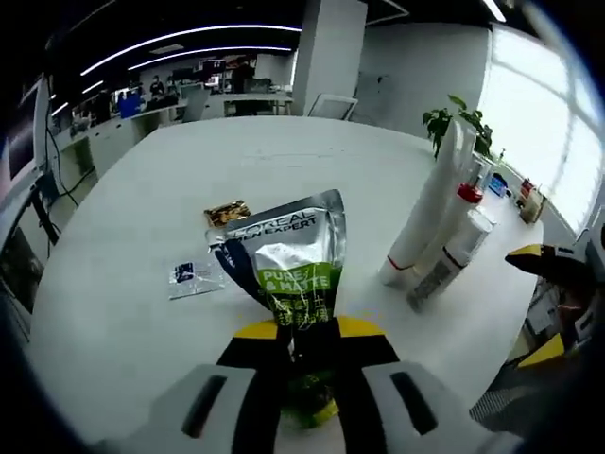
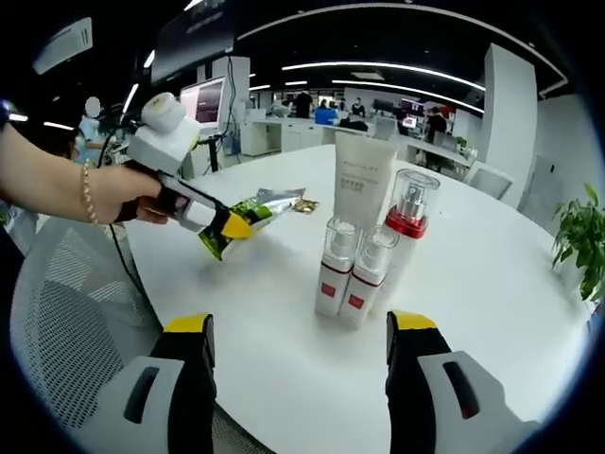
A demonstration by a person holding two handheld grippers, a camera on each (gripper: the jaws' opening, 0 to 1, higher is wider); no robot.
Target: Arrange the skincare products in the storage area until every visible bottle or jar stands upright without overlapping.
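Here the left gripper [image 2: 219,225] has its jaws clamped on the tube [image 1: 288,265], held tilted above the worktop [image 2: 284,350], long axis running toward the standing bottles [image 2: 354,274]. The right gripper [image 2: 298,355], jaws wide and empty, faces those bottles.

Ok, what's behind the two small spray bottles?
Behind the spray bottles stand a white tube and a red-collared pump bottle. The lower parts of both are covered.
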